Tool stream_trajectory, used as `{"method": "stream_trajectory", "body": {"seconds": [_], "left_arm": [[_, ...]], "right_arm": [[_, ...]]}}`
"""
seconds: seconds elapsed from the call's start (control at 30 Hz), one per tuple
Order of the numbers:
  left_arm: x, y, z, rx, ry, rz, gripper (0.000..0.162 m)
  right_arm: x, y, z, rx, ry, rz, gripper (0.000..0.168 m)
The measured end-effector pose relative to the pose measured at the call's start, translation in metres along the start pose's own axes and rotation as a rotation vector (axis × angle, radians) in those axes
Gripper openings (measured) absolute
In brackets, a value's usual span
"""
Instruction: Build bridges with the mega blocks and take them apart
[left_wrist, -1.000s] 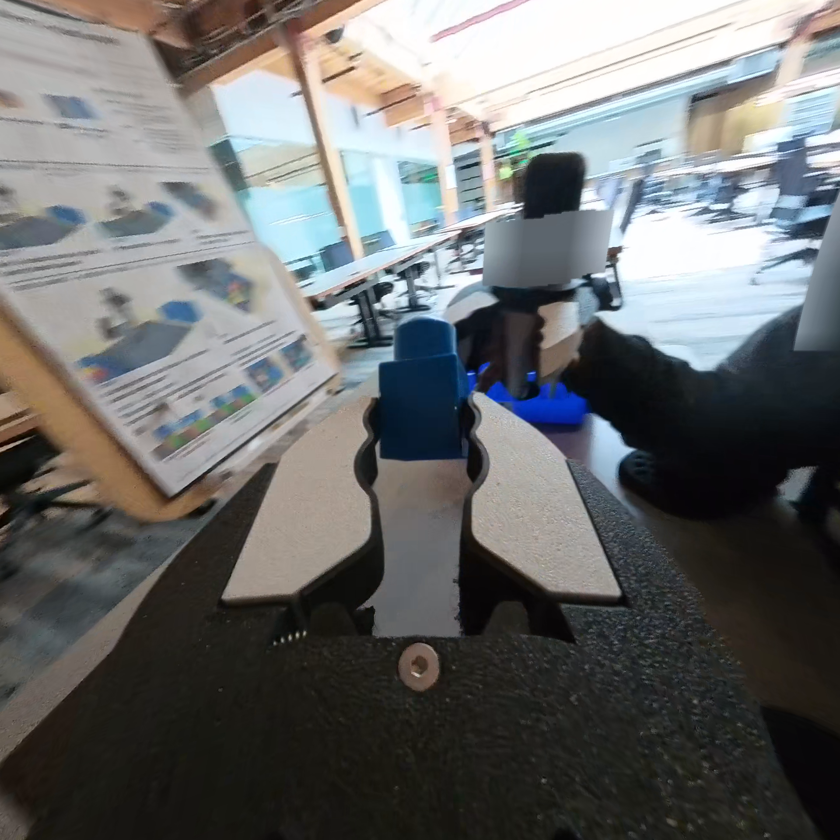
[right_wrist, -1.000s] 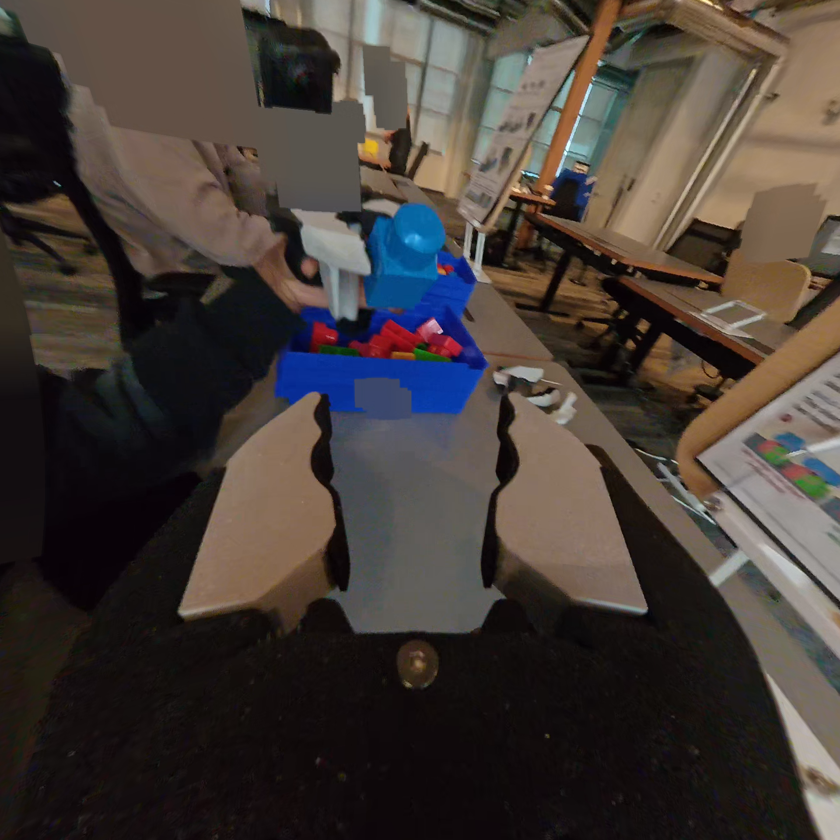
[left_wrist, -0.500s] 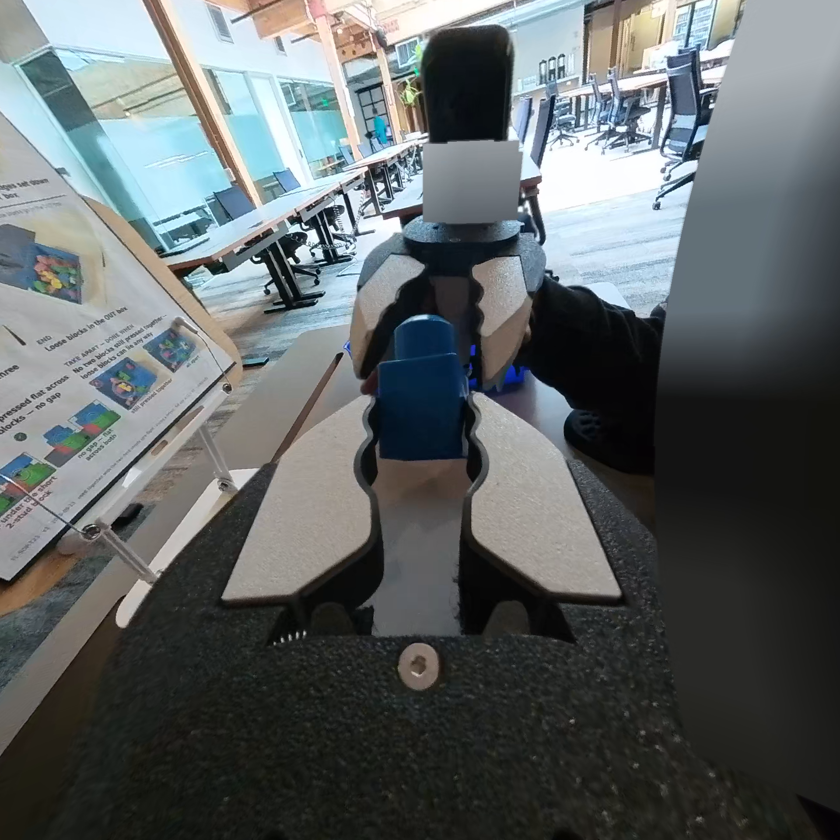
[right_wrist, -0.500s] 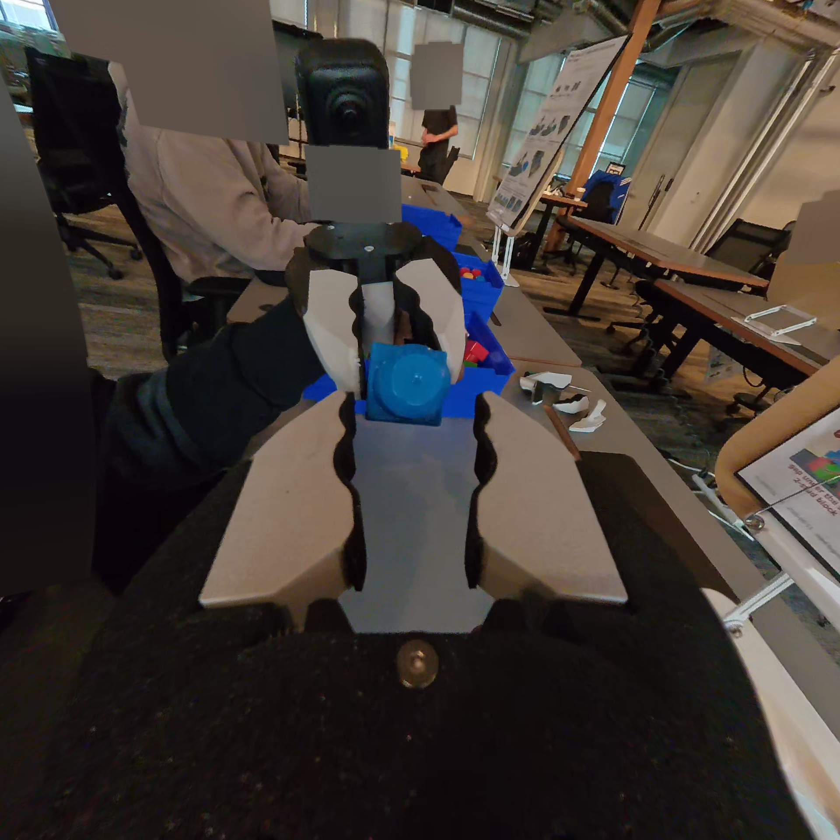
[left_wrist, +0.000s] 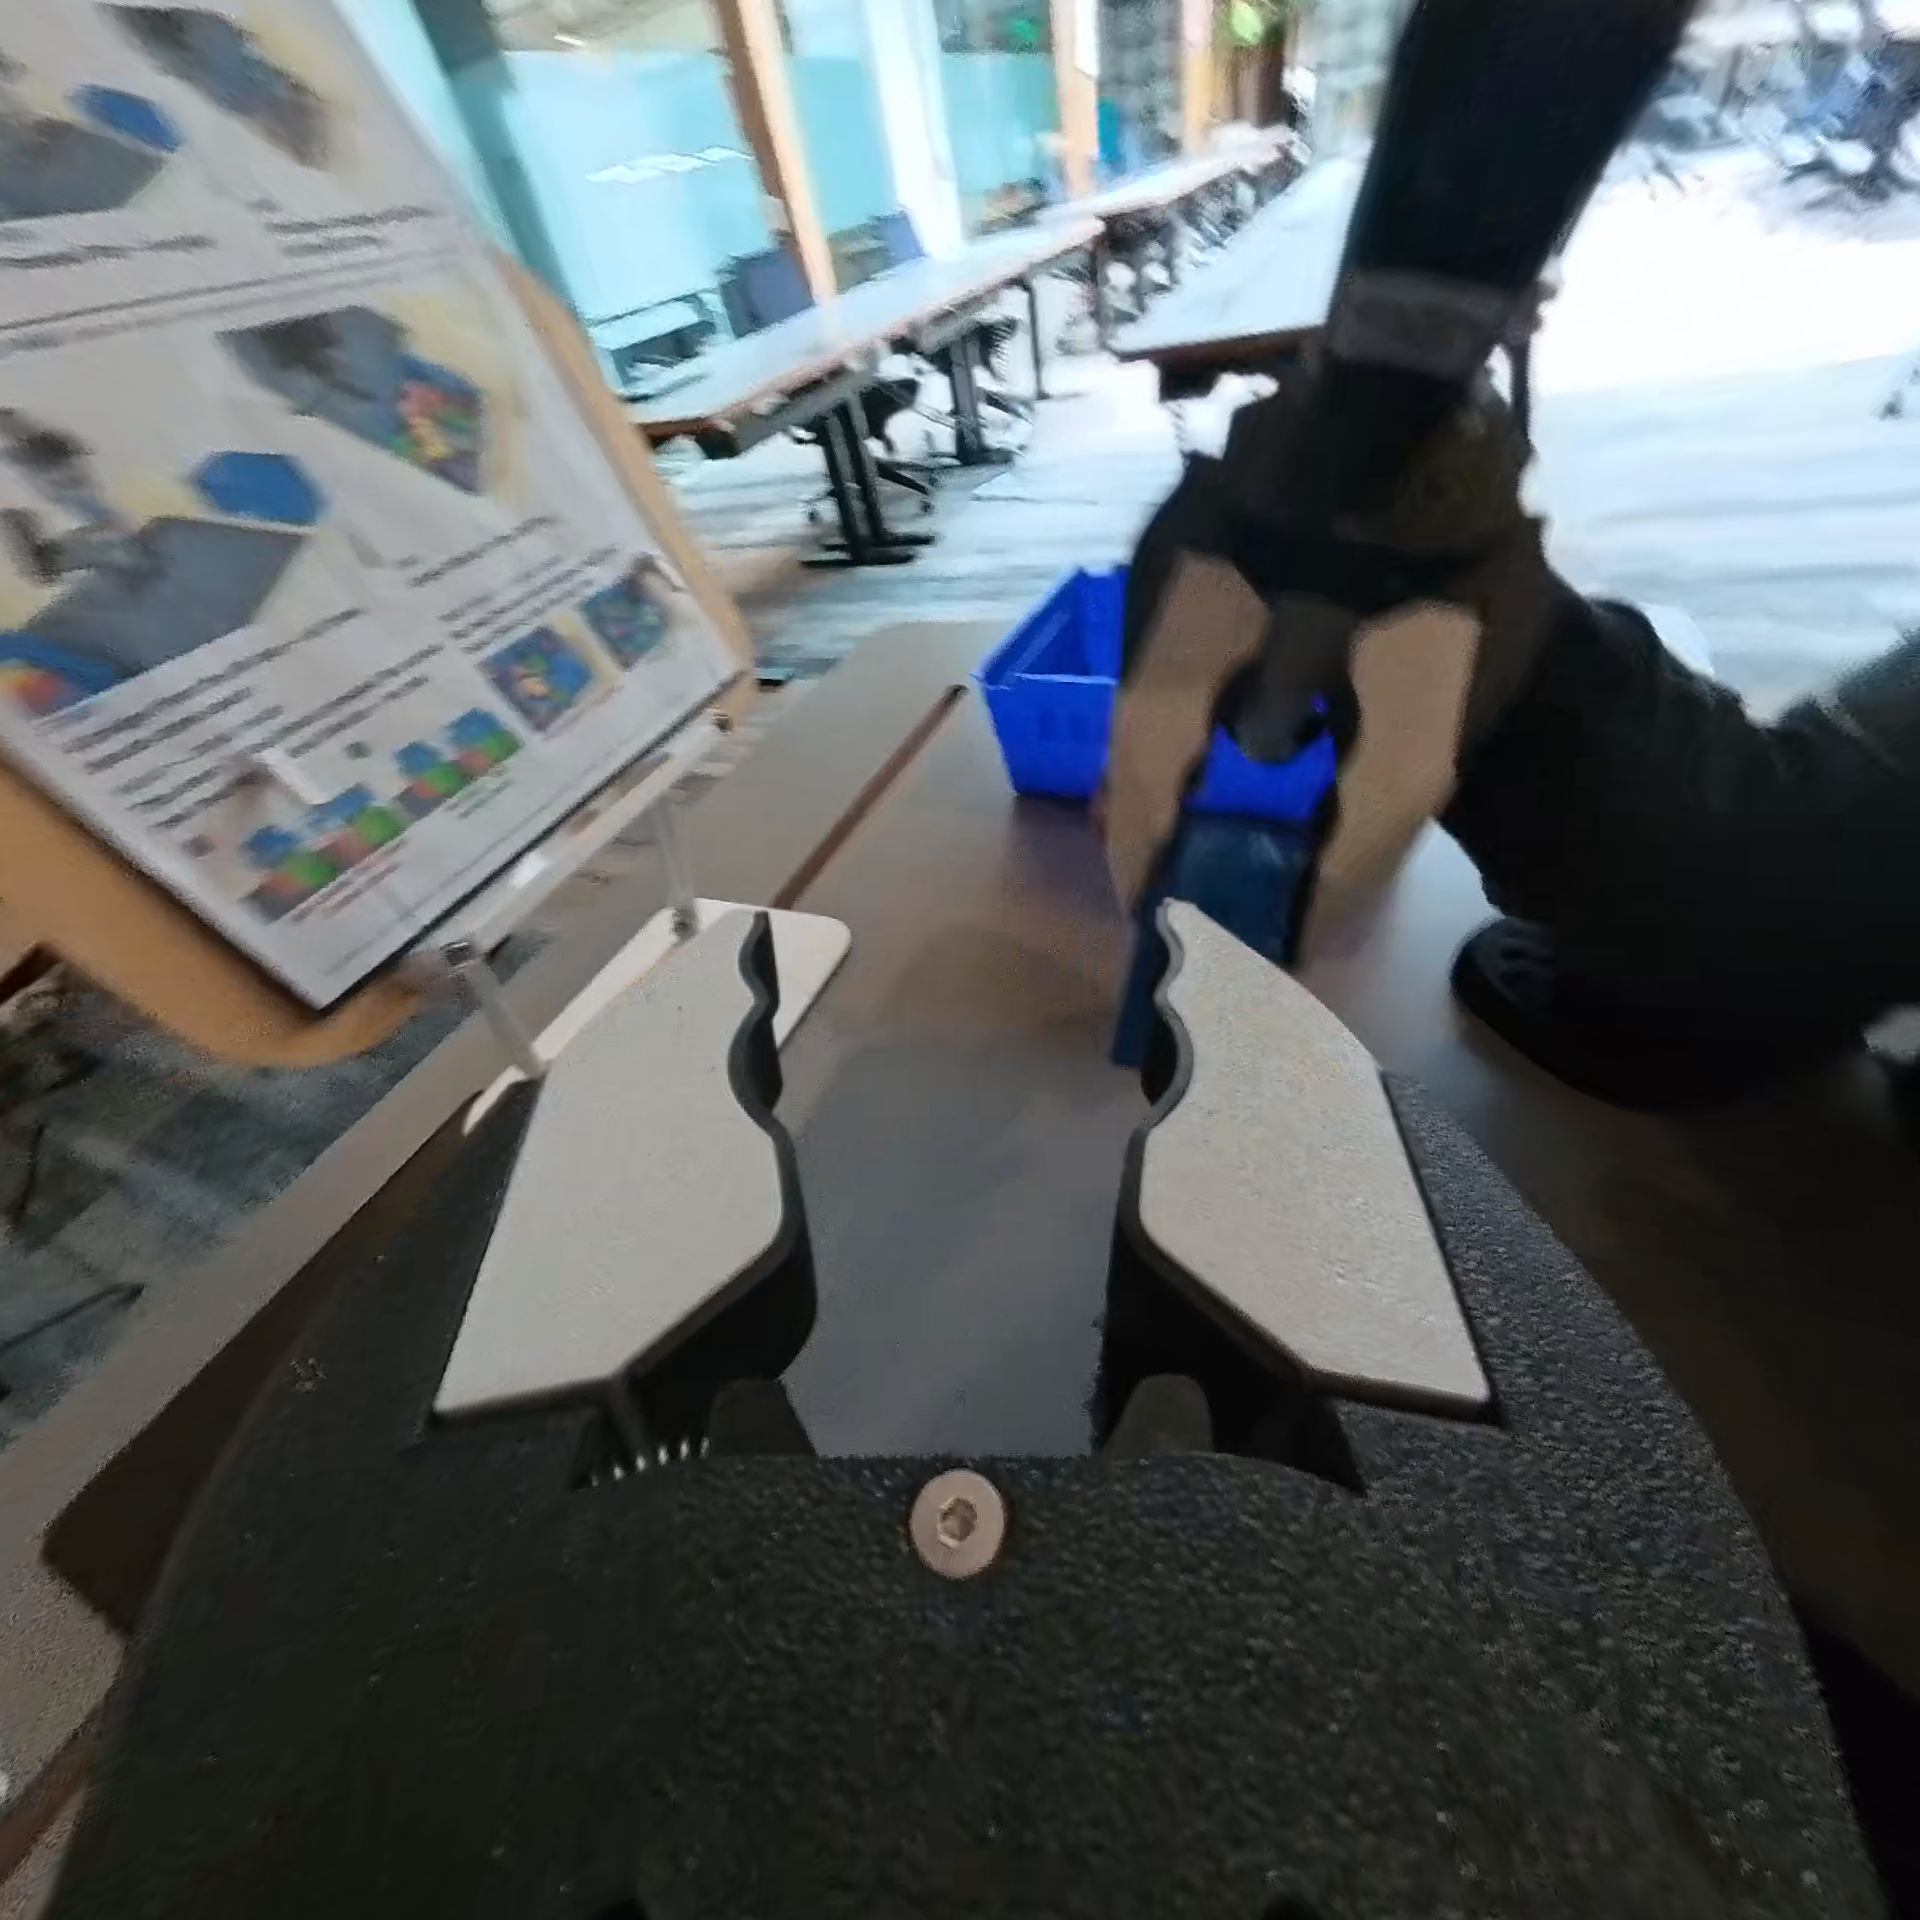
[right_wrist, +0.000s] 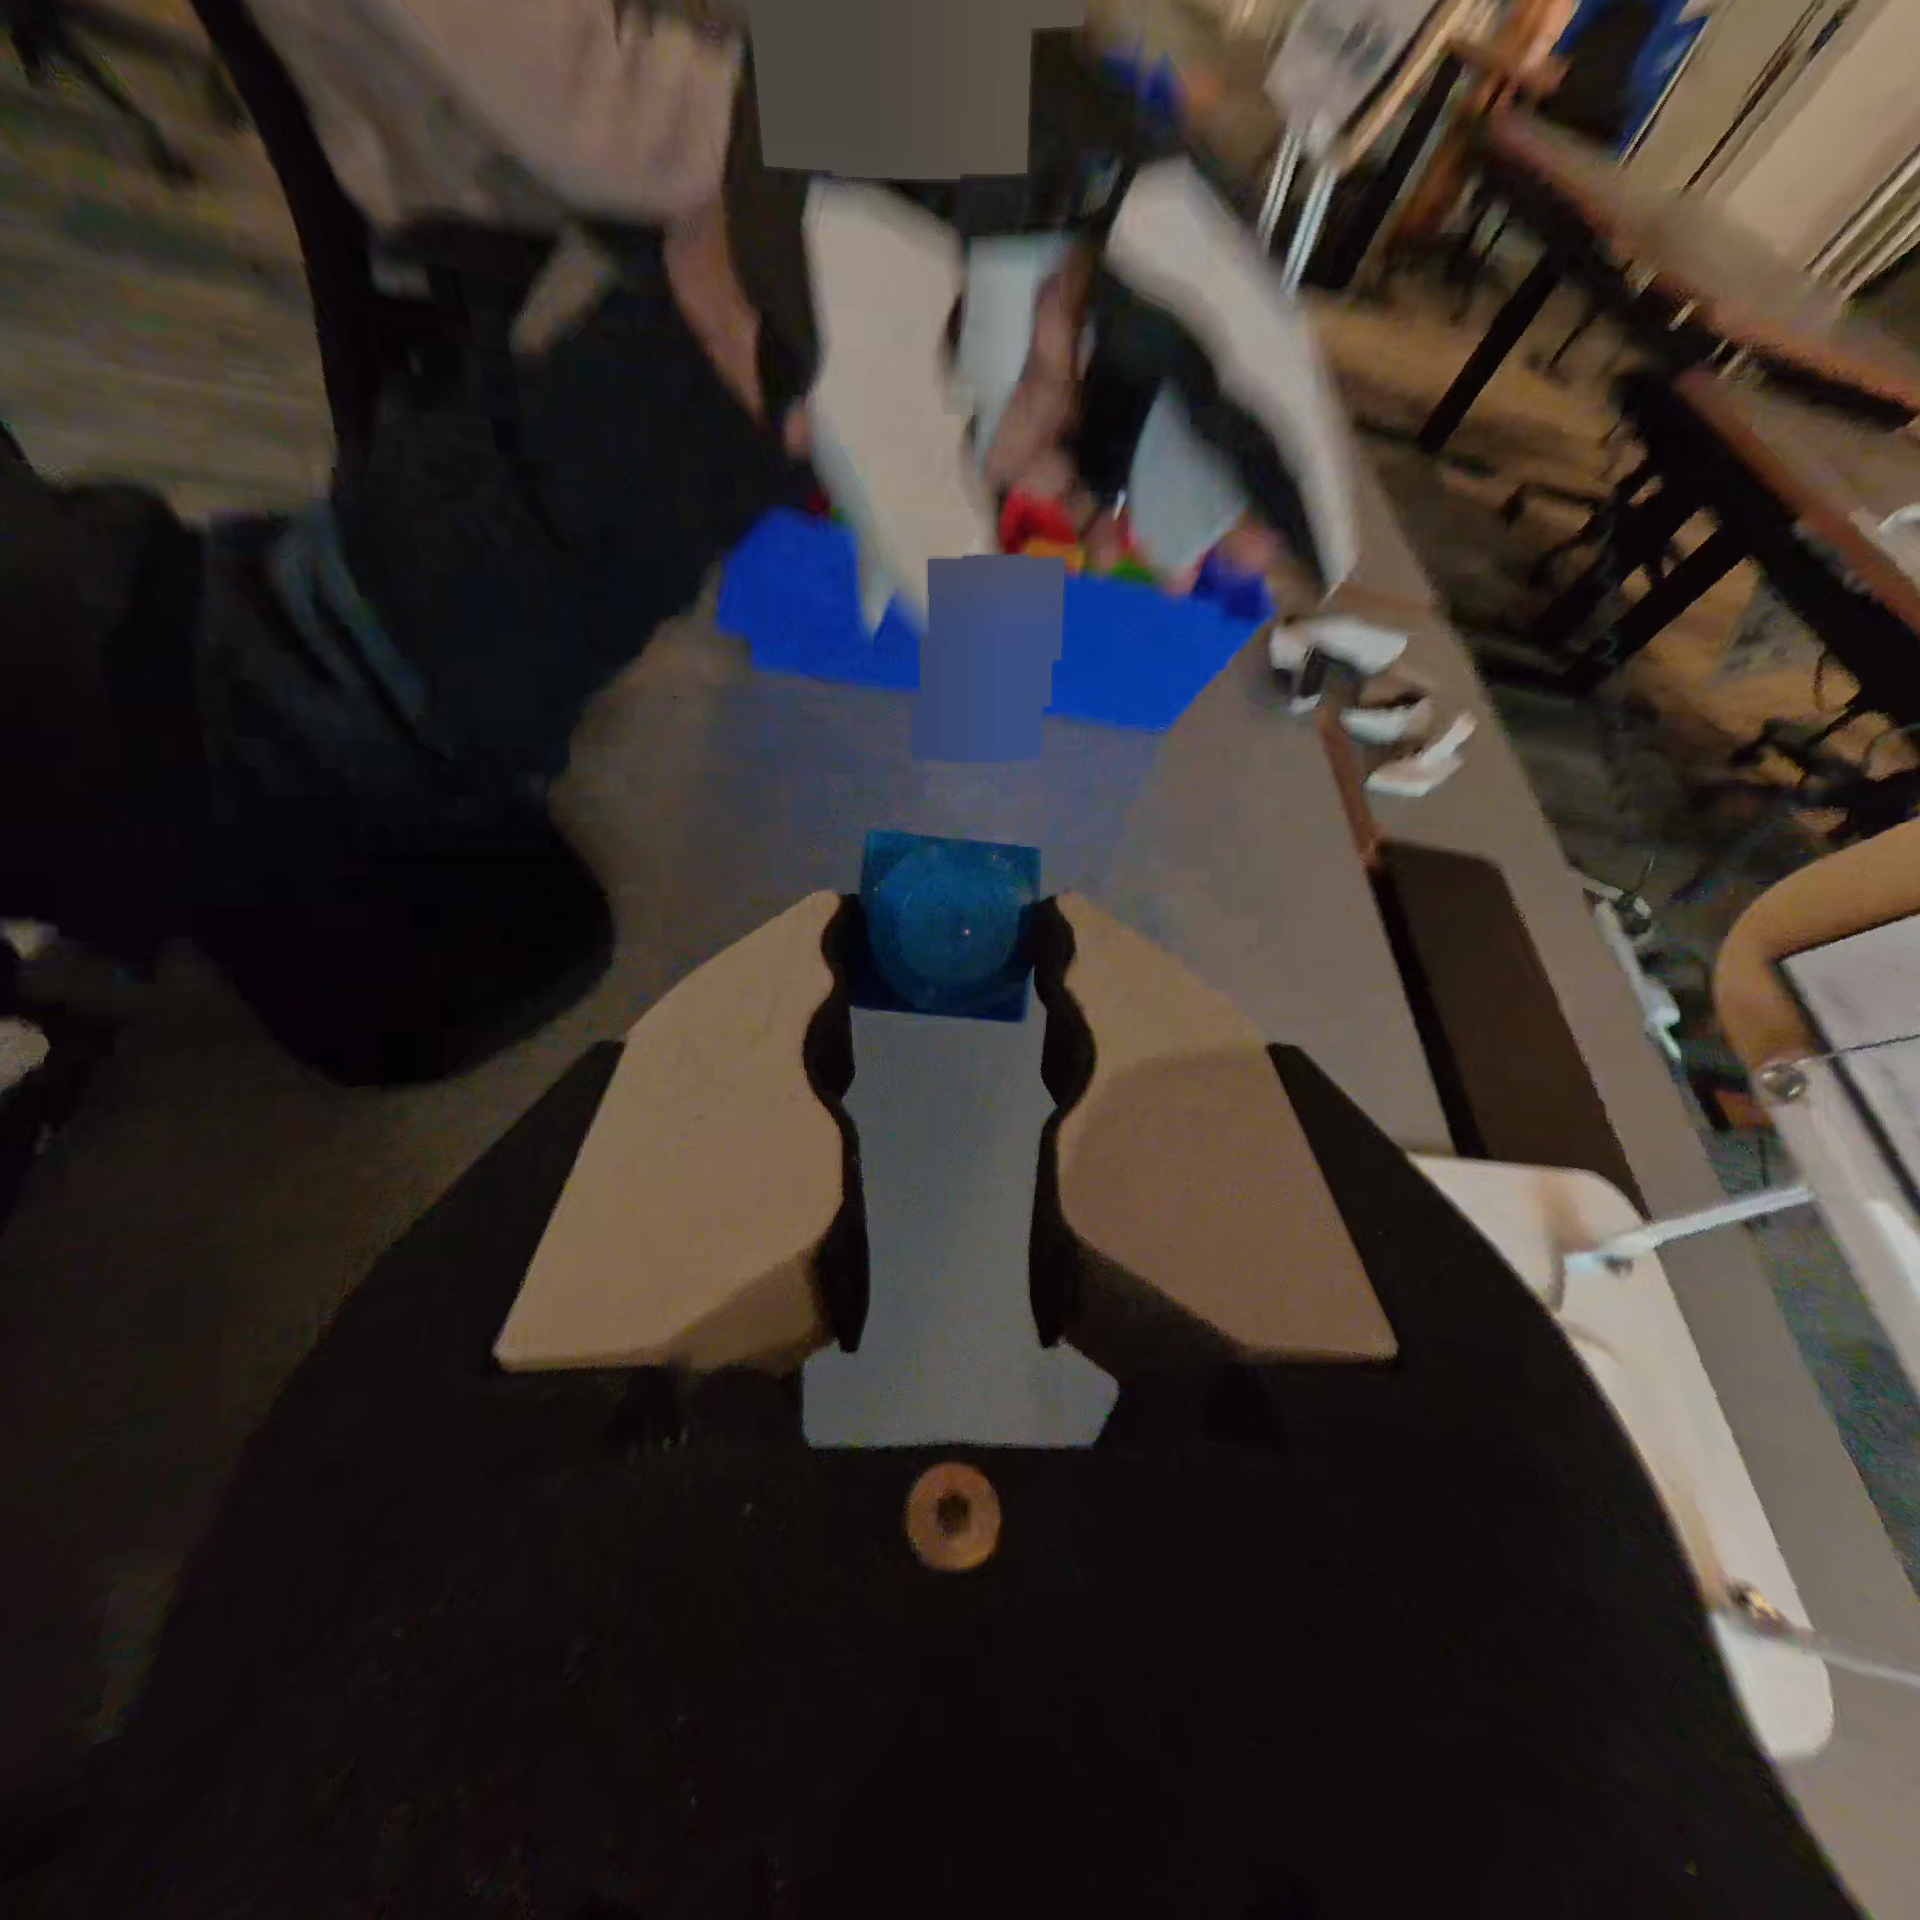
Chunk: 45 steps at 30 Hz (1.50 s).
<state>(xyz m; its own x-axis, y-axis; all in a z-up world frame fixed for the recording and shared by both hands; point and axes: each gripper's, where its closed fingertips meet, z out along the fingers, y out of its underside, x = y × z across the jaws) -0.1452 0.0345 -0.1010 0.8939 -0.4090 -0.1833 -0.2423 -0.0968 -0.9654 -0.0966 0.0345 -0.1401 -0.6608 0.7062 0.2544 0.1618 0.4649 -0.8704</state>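
A blue mega block is between the fingertips of my right gripper, which is shut on it, stud side toward the camera. In the left wrist view the same block is held by the right gripper low over the dark table; whether it touches is unclear. My left gripper is open and empty, just left of the block. In the right wrist view it hangs open above a blue bin holding coloured blocks.
A second view of a blue bin sits behind the right gripper. An instruction board on a clear stand stands at the table's left edge. White loose parts lie by the bin. A dark sleeve rests on the table.
My left gripper has let go of the blue block and opened. My right gripper has closed on the block and moved it down toward the table. Both views are blurred by motion.
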Motion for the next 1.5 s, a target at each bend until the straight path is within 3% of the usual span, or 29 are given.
{"method": "stream_trajectory", "body": {"seconds": [0.13,0.37,0.5,0.7,1.5], "left_arm": [[-0.029,-0.010,-0.027,0.053,-0.174,-0.079,0.066],[-0.066,0.000,-0.076,-0.049,-0.493,-0.058,0.061],[-0.069,-0.005,-0.092,-0.037,-0.562,-0.044,0.057],[-0.076,0.003,-0.114,-0.148,-0.691,0.025,0.054],[-0.080,0.008,-0.109,-0.169,-0.693,0.027,0.053]], "right_arm": [[-0.011,0.032,0.022,-0.204,-0.048,-0.023,0.032],[-0.028,0.068,0.042,-0.401,-0.109,-0.017,0.032],[-0.053,0.098,0.043,-0.461,-0.160,0.046,0.032],[-0.073,0.130,0.048,-0.557,-0.161,0.064,0.032],[-0.084,0.157,0.058,-0.636,-0.207,0.065,0.033]]}}
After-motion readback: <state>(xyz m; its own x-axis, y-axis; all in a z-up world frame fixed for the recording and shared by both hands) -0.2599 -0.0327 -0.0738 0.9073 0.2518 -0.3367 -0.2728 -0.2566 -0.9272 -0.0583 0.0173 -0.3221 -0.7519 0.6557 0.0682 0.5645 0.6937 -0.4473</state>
